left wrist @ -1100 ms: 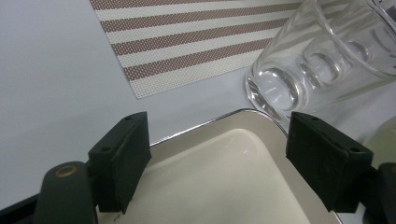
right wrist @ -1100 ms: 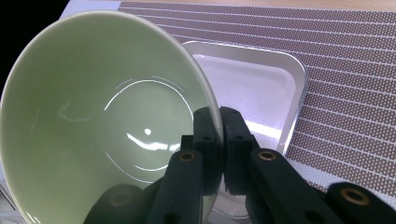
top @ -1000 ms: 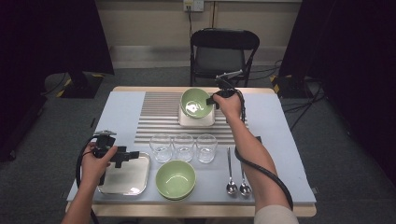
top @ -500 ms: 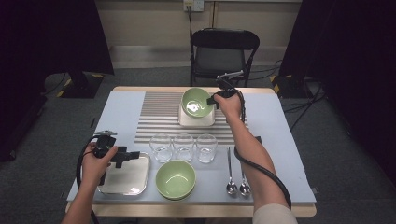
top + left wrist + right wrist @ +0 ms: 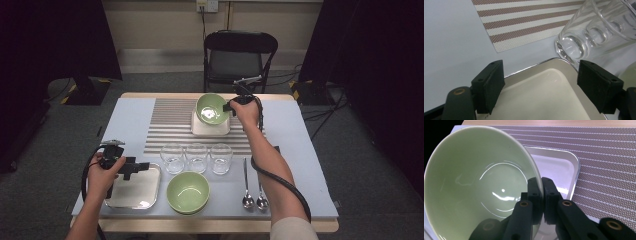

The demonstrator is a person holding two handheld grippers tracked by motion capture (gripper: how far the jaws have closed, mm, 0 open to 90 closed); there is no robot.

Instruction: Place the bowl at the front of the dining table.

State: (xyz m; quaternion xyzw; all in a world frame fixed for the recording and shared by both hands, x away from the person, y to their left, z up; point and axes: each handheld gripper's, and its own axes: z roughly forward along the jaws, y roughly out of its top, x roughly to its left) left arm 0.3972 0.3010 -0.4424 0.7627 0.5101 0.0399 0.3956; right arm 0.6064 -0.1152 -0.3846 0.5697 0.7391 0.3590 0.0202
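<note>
Right gripper view: fingers (image 5: pixel 541 192) pinching bowl (image 5: pixel 474 182) rim.

Up high, the fixed camera looks forward and down over my whole bench (image 5: pixel 300 150), far enough back to catch the chair (image 5: pixel 240 55) beyond. My left gripper camera sits low and close, skimming the near tray (image 5: pixel 549 95) and glasses (image 5: pixel 596 27). My right one hugs the green bowl (image 5: pixel 474 185) on the far tray (image 5: pixel 559 167); the high view shares both trays.
</note>
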